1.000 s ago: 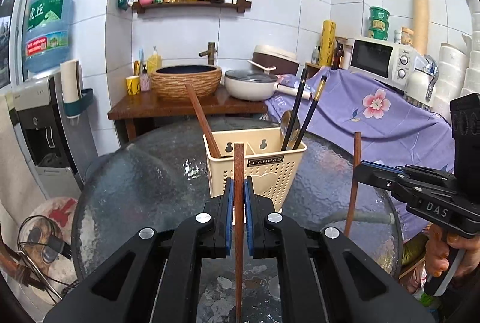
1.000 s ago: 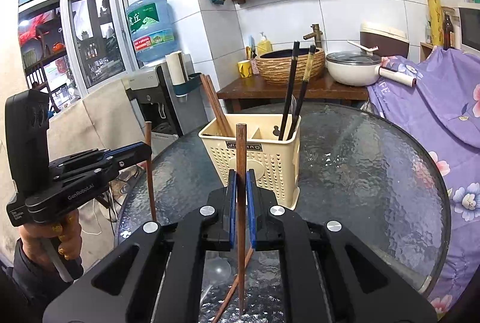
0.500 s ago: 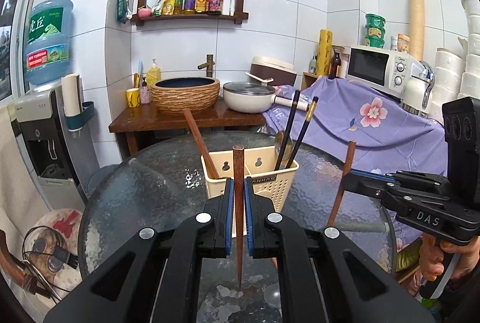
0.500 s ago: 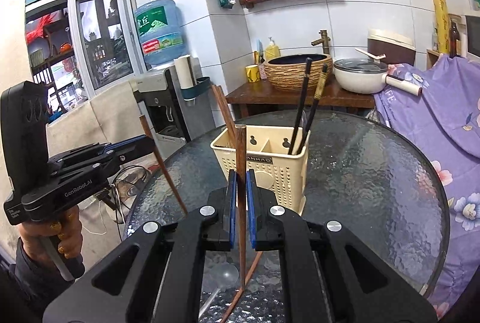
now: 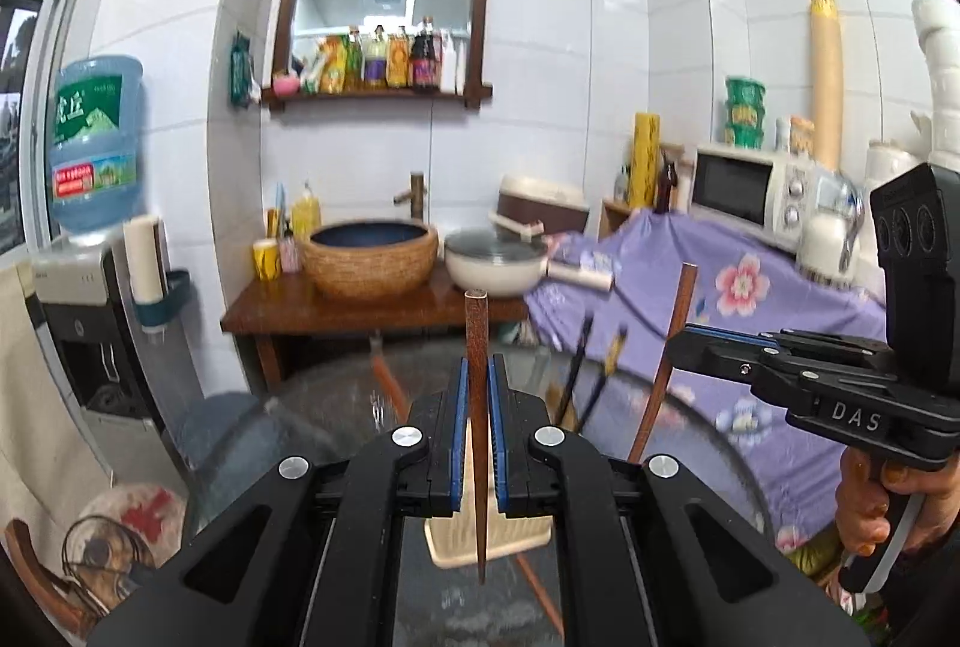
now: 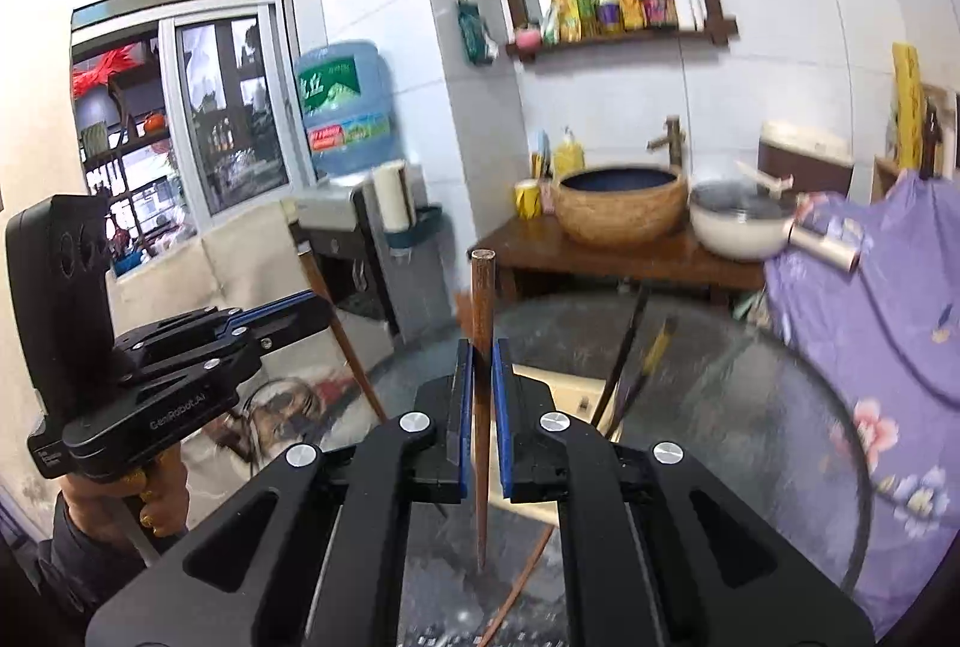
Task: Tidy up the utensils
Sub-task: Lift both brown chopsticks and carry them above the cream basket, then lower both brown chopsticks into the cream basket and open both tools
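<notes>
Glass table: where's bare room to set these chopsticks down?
Bare glass table runs between the black chopsticks and the purple cloth. It is crowded around the cream caddy, where a loose brown chopstick lies below both grippers.

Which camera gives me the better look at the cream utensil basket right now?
Neither is good. The right wrist view shows more: the utensil basket's open top and rim, with the black chopsticks leaning out, behind the right tongs. In the left wrist view only its lower wall peeks below the left tongs.
</notes>
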Tool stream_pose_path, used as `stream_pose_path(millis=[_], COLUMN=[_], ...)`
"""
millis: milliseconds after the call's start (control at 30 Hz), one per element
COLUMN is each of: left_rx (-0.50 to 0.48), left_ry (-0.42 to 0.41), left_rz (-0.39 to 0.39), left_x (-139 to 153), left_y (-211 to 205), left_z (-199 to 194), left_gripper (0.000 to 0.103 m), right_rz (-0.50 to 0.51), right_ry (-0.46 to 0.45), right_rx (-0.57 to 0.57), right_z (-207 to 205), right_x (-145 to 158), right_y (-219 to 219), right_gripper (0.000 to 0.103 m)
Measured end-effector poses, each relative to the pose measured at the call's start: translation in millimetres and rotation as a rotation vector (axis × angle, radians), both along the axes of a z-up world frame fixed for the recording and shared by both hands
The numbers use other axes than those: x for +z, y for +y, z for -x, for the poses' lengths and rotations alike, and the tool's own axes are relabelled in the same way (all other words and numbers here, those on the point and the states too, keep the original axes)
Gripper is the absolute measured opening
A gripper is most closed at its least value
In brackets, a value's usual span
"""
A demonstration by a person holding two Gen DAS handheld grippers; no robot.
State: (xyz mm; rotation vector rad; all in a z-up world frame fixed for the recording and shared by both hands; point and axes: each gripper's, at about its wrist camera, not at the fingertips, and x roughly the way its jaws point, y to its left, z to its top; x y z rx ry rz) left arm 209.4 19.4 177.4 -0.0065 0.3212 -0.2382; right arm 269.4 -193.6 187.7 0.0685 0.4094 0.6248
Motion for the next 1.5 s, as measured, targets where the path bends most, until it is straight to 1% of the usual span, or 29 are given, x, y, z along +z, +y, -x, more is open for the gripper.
stream_pose_path(millis=[100,167,267,367,500,600,800,1033,1133,1300,1500], left_rx=[0.009,0.016,0.037,0.055,0.078,0.078,0.087,0.074,0.075,0.071,0.074], left_ry=[-0.049,-0.075,-0.105,-0.095,-0.099,-0.097,-0.037,0.018,0.049,0.099,0.122], left_rz=[0.020,0.025,0.057,0.092,0.094,0.083,0.096,0.063,0.050,0.038,0.030], left_x=[26,38,54,54,41,24,-14,-44,-57,-76,-89], left_y=[0,0,0,-1,-5,-8,-7,-11,-13,-14,-13], left_z=[-7,-12,-26,-44,-63,-71,-82,-89,-93,-98,-101], left_gripper=[0.007,0.007,0.007,0.007,0.007,0.007,0.007,0.007,0.007,0.007,0.007], right_rz=[-0.017,-0.015,-0.006,0.009,0.043,0.056,0.069,0.090,0.104,0.098,0.090], right_ry=[-0.037,-0.075,-0.112,-0.136,-0.155,-0.156,-0.101,-0.052,-0.067,-0.064,-0.057], right_rx=[-0.014,-0.035,-0.071,-0.117,-0.165,-0.188,-0.197,-0.194,-0.203,-0.198,-0.201], right_z=[-8,-14,-25,-38,-55,-63,-75,-82,-80,-77,-77], right_x=[27,43,55,56,43,21,-21,-53,-60,-63,-64], right_y=[1,2,6,12,20,24,30,32,33,33,32], right_gripper=[0.007,0.007,0.007,0.007,0.007,0.007,0.007,0.007,0.007,0.007,0.007])
